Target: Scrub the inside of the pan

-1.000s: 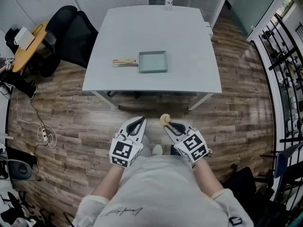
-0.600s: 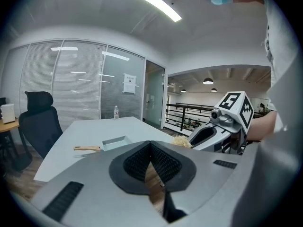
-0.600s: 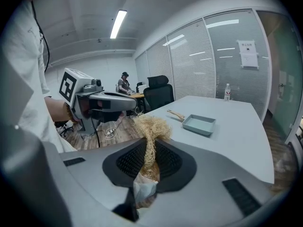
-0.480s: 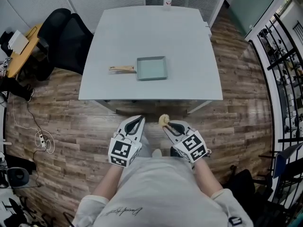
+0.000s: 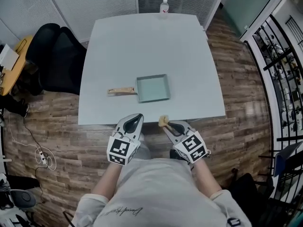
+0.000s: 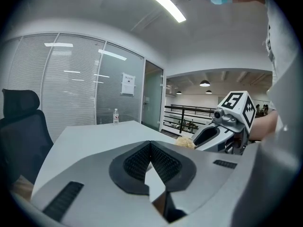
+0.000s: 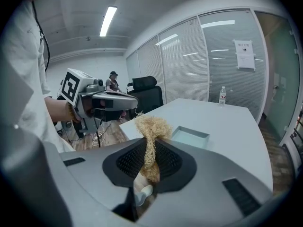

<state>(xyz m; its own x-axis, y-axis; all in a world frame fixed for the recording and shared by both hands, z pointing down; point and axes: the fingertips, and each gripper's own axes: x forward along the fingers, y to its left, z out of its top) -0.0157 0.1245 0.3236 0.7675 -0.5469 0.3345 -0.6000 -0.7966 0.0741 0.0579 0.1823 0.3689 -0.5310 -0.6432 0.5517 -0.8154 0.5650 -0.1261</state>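
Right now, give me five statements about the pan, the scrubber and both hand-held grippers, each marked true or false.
1. The pan lies on the table, its handle toward the head view's left. True.
2. The right hand-held gripper is shut on the straw-coloured scrubber. True.
3. The left hand-held gripper grips the handle. False: it is shut on nothing, apart from the pan.
4. The scrubber is inside the pan. False: it is at the table's near edge.
5. The bottle stands beside the pan. False: at the table's far edge.

The scrubber (image 7: 151,126) is half hidden inside the right gripper (image 7: 150,148) — bottle (image 5: 164,6) label too small to read.
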